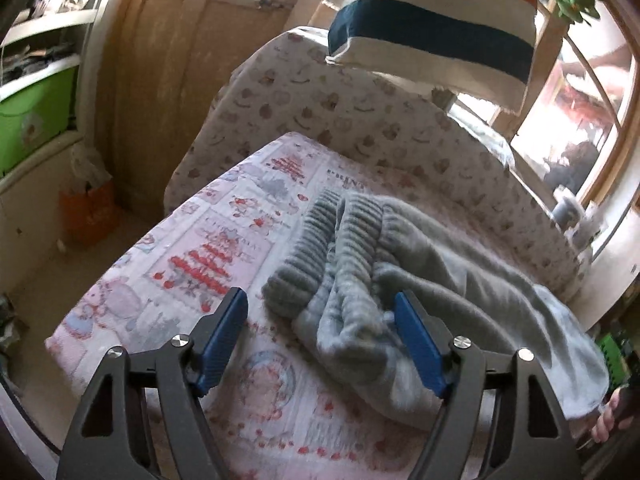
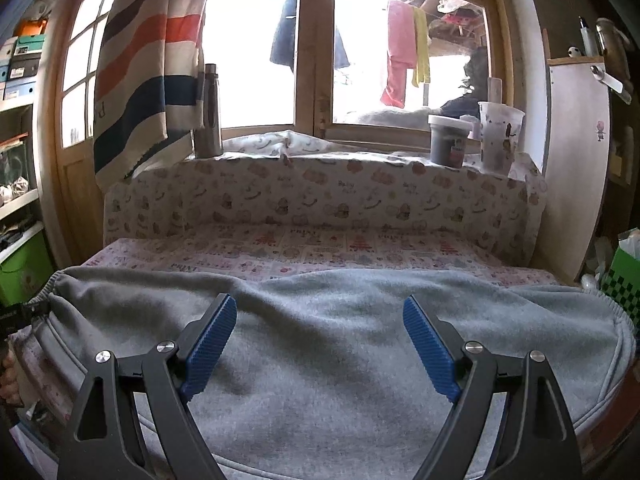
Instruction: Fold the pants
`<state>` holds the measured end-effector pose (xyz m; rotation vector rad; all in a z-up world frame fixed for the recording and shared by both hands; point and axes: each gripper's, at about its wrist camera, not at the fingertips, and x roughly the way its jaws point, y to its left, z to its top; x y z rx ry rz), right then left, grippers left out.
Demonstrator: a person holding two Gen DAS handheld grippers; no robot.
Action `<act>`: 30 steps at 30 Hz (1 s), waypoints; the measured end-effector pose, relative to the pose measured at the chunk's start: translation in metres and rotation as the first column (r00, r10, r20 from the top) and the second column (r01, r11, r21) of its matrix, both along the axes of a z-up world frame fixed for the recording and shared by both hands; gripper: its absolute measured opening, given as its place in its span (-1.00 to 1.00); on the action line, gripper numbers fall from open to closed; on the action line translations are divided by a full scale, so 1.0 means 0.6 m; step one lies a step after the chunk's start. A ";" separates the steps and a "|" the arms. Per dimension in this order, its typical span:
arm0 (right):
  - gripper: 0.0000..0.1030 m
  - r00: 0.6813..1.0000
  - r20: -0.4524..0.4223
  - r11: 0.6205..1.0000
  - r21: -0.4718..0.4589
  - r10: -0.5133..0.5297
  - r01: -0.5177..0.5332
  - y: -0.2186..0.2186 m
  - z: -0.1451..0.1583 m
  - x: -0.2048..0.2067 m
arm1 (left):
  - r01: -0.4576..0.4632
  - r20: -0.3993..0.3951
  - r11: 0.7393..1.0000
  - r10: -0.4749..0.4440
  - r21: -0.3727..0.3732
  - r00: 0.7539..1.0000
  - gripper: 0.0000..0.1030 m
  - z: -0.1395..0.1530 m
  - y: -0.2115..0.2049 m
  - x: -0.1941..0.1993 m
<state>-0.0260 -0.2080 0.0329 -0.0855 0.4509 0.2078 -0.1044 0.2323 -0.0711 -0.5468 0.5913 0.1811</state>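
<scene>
Grey fleece pants [image 1: 420,264] lie on a small table covered with a pink printed cloth [image 1: 224,240]. Their ribbed cuffs [image 1: 320,236] are bunched near the table's middle. My left gripper [image 1: 320,312] is open, low over the cloth; its right finger [image 1: 416,340] touches the pants' folded edge. In the right wrist view the pants [image 2: 320,352] spread across the near side of the table, the waistband at the left edge [image 2: 44,292]. My right gripper [image 2: 320,316] is open and empty just above the fabric.
A padded bumper with a bear print [image 2: 320,200] lines the table's back below a window. A steel bottle [image 2: 209,112], a jar [image 2: 448,140] and a cup [image 2: 498,136] stand on the sill. A striped towel [image 2: 148,68] hangs at left. Green bins [image 1: 32,120] sit on shelves.
</scene>
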 end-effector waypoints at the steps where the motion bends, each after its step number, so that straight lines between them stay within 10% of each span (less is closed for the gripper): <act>1: 0.68 1.000 -0.003 1.000 0.000 0.001 -0.001 0.000 0.000 0.001 | -0.002 0.002 1.000 0.002 -0.008 1.000 0.37 0.000 0.000 0.004; 10: 0.68 1.000 -0.023 1.000 -0.010 -0.011 0.010 -0.003 -0.014 0.007 | -0.054 0.064 0.993 0.048 0.101 0.997 -0.40 0.034 -0.032 0.002; 18: 0.68 0.997 -0.033 0.997 0.041 -0.065 0.066 -0.060 -0.015 0.013 | -0.041 0.186 0.988 0.013 0.148 0.982 -0.48 0.137 -0.096 0.008; 30: 0.68 0.988 -0.004 0.983 0.104 -0.155 0.155 -0.192 0.003 0.011 | 0.236 0.327 0.938 -0.313 0.254 0.892 -0.62 0.248 -0.358 0.069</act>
